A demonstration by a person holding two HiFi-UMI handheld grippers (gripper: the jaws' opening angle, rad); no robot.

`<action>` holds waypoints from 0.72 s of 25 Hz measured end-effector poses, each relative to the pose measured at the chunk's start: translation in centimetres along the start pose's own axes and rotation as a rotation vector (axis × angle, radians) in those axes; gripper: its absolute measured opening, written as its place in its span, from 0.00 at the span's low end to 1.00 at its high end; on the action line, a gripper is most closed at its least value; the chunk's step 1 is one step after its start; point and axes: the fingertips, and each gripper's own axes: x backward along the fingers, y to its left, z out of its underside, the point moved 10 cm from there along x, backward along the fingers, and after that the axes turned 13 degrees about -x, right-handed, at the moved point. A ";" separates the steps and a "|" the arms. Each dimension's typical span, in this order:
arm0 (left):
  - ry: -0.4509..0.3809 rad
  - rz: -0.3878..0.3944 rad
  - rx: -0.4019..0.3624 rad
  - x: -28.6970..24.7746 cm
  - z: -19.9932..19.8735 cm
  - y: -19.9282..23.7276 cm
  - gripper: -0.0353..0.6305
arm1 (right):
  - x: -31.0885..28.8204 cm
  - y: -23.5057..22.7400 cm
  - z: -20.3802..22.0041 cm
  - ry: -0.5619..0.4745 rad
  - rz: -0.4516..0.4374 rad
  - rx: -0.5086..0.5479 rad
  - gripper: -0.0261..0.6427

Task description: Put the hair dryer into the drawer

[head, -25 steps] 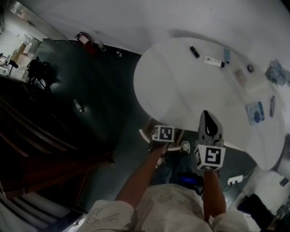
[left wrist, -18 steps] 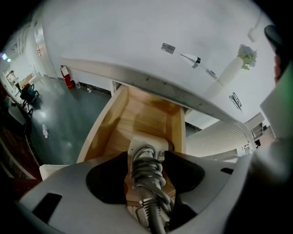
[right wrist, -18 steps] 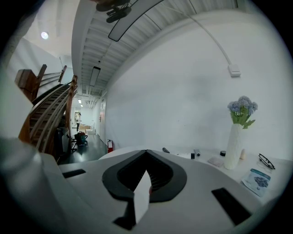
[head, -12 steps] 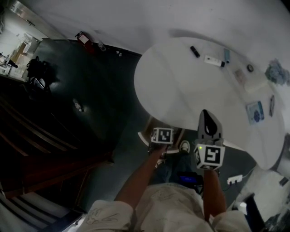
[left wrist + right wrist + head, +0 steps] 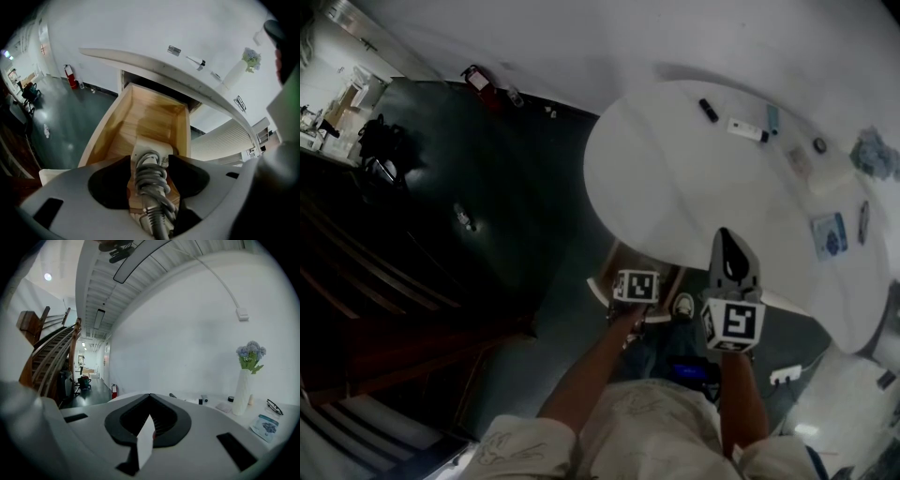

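The head view is dim and vignetted; the others are bright and fisheye-warped.

The person wears a pale short-sleeved shirt [image 5: 647,424] with faint line sketches on it; beyond the shirt are dark trousers [image 5: 659,354] and a white shoe [image 5: 682,303]. The left gripper [image 5: 149,161] and right gripper [image 5: 149,414] have smooth light-grey shells with black pads and rectangular black slots. The left cube [image 5: 636,285] and right cube [image 5: 735,324], also beyond the shirt, bear black-and-white square markers.

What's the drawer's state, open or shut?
Open: the wooden drawer stands pulled out from under the white table, its inside showing.
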 end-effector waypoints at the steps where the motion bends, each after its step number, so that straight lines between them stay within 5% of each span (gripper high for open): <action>1: -0.005 -0.001 0.002 0.2 0.1 0.1 0.44 | 0.1 0.1 -0.1 -0.001 0.000 0.000 0.04; 8: -0.067 -0.043 0.013 2.9 -0.1 0.9 0.44 | 0.4 0.3 -0.3 -0.012 0.002 0.003 0.04; 18: -0.377 -0.038 -0.042 8.7 -2.9 -0.8 0.44 | 1.7 0.5 -1.1 -0.048 0.017 0.011 0.04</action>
